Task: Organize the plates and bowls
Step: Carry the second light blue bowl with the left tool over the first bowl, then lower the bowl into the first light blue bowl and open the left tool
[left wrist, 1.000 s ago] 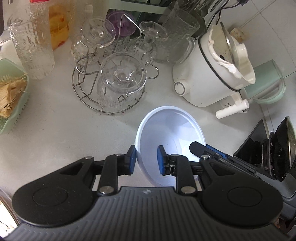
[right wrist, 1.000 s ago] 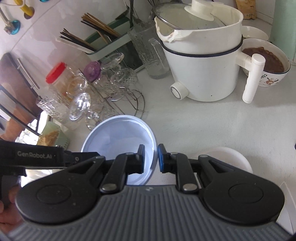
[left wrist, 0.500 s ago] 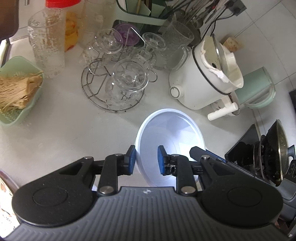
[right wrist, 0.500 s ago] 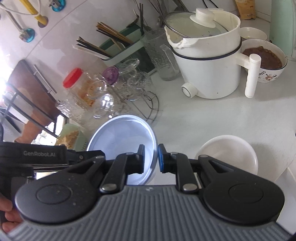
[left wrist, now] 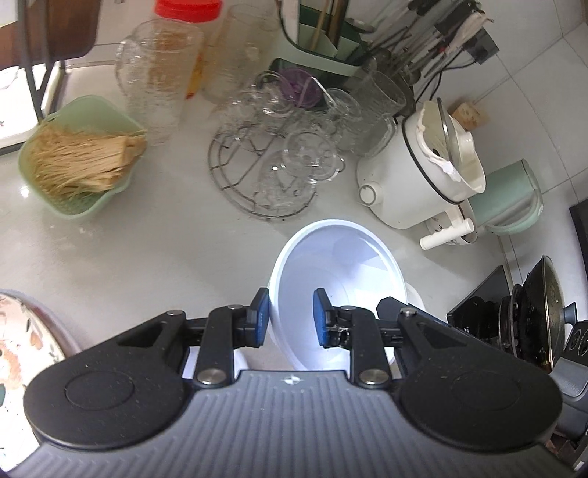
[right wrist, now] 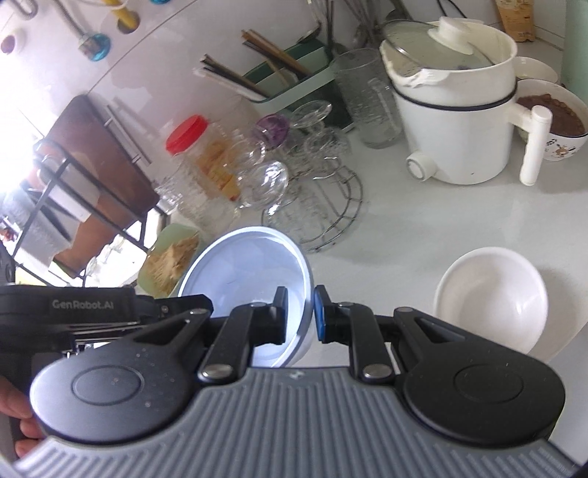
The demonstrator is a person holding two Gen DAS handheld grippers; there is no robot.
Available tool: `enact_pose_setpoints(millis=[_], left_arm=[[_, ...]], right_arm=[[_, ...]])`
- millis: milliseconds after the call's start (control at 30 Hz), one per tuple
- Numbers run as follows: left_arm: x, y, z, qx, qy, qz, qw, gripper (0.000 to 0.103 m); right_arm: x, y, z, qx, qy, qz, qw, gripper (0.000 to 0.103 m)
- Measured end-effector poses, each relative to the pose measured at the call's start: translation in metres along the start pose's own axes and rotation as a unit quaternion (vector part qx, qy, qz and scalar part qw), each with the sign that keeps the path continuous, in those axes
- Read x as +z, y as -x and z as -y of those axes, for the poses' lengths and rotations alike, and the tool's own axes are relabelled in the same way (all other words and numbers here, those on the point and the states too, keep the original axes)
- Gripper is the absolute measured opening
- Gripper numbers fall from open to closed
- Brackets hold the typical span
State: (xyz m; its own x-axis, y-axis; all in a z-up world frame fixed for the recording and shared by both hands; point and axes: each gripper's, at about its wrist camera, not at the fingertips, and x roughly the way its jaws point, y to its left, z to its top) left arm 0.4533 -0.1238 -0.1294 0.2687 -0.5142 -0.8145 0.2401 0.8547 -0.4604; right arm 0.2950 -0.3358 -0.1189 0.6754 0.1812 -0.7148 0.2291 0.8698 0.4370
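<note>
1. Green square basket (left wrist: 79,161), glossy plastic, holds a bundle of dry straw-coloured noodles; far left on the white counter (left wrist: 147,250).
2. Textured glass pitcher (left wrist: 156,77) behind it, red-lidded jar (left wrist: 189,11) next to that.
3. Round wire rack (left wrist: 257,176) mid-counter, loaded with clear glass cups, some upside down.
4. Left gripper (left wrist: 290,320): blue pads pinch the near rim of the white bowl (left wrist: 338,279), one pad outside, one inside. Bowl is smooth, round, deep, tilted, held above the counter.
5. Right gripper (right wrist: 299,314): pads clamp the opposite rim of the same bowl (right wrist: 250,272), so both grippers hold it.
6. Second white bowl (right wrist: 490,298), shallow and glossy, sits on the counter right of the held one, apart from it; probably empty, view is blurred.
7. White electric pot (right wrist: 455,121) with glass lid and stub handle, back right; patterned bowl (right wrist: 558,121) of brown food just beside it.
</note>
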Motion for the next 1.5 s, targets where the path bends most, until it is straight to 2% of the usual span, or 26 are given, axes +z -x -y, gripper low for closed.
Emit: enact_pose_setpoints(millis=[333,600,833,967,1167,1500], left_arm=[[-0.015,0.021,-0.032,0.007,0.007,0.016,0.9998,0.028],[-0.032,0.022,-0.06,0.029,0.0,-0.008,0.9995,0.028],[-0.04,0.028,-0.086,0.033,0.013,-0.007,0.9993,0.028],[-0.043,0.025,-0.089,0.041,0.002,-0.017,0.999,0.028],[-0.045,0.018,-0.09,0.045,-0.028,-0.027,0.9982,0.028],[-0.044,0.008,-0.083,0.053,-0.052,-0.042,0.9964,0.028]], right_arm=[[-0.017,-0.01,-0.024,0.008,0.01,-0.019,1.0,0.018],[-0.041,-0.025,-0.037,0.01,0.009,-0.059,0.998,0.018],[-0.064,-0.034,-0.051,0.016,0.011,-0.082,0.996,0.018],[-0.075,-0.039,-0.058,0.001,0.025,-0.087,0.996,0.018],[-0.086,-0.045,-0.057,-0.016,0.013,-0.086,0.996,0.019],[-0.085,-0.049,-0.056,-0.03,0.008,-0.084,0.996,0.02]])
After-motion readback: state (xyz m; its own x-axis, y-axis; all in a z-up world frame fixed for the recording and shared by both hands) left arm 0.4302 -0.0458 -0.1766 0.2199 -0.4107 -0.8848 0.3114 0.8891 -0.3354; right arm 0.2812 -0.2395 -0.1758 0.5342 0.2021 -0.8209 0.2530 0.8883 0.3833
